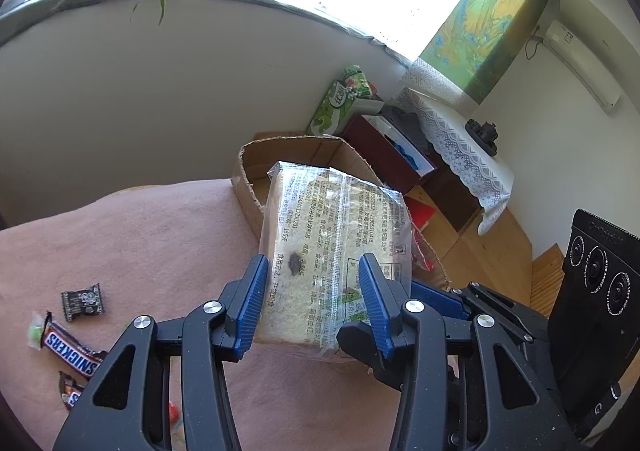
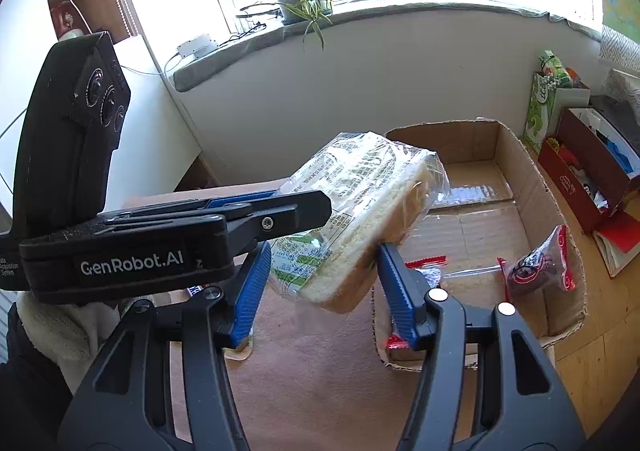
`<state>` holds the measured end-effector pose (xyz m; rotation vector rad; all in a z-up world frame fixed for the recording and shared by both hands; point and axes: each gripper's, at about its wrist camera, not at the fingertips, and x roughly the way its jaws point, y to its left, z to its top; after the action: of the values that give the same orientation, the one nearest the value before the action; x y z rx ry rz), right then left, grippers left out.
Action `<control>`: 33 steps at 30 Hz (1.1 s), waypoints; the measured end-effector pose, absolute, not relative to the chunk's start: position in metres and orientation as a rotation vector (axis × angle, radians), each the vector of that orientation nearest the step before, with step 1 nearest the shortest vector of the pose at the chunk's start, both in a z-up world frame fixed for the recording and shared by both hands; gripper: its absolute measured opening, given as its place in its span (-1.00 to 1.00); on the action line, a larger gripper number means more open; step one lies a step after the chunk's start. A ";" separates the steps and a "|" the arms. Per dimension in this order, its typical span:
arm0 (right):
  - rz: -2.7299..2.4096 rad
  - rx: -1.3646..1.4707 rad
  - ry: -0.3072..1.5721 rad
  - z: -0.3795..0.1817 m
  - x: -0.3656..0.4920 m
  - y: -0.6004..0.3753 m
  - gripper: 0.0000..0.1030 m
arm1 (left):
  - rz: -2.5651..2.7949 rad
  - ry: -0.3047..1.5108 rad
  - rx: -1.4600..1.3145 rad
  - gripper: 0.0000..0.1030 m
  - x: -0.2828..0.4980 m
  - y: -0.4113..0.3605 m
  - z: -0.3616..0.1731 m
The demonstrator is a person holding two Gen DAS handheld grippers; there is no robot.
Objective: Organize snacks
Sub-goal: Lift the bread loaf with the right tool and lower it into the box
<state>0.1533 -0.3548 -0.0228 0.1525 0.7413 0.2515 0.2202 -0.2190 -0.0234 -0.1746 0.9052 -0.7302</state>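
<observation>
The left gripper (image 1: pixel 312 299) holds a bag of sliced bread (image 1: pixel 336 251) between its blue pads. Its jaws are partly closed and press on the two sides of the loaf. The right gripper (image 2: pixel 324 287) holds the same bag of sliced bread (image 2: pixel 360 219) too, a little wider, with a pad on each side of the loaf's lower end. So both grippers carry the bread together, up in the air.

The bread sits just ahead of both grippers, and the cardboard box (image 2: pixel 536 187) lies open beyond it, a bit to the right of the right gripper. A red snack bag (image 2: pixel 540 267) already lies inside.

The bread looks light and very soft — it will squash if pinched hard. The clear wrapper is likely slippery and crinkly. It seems best to hold it on the flat sides near the middle, gently, and not by the loose plastic end.

Printed Chinese text covers the wrapper, too small to read. Down to the left of the left gripper, on the pink cloth (image 1: pixel 140 243), lies a bar that reads "SNICKERS" (image 1: pixel 70 351), next to a small dark candy (image 1: pixel 83 301). The side of the left gripper reads "GenRobot.AI" in the right wrist view.
</observation>
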 end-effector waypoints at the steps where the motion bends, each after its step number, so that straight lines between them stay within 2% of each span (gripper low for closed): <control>1: 0.244 0.144 0.739 -0.022 0.156 -0.357 0.13 | -0.731 0.905 -0.172 -0.14 0.222 -0.222 -0.023; 33: 0.127 0.087 0.777 -0.041 0.234 -0.436 0.13 | -0.754 0.970 -0.109 -0.14 0.279 -0.300 -0.038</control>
<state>0.2344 -0.4356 -0.0408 0.0873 0.7769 0.1265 0.2792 -0.3002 -0.0381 -0.1086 0.9705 -0.7543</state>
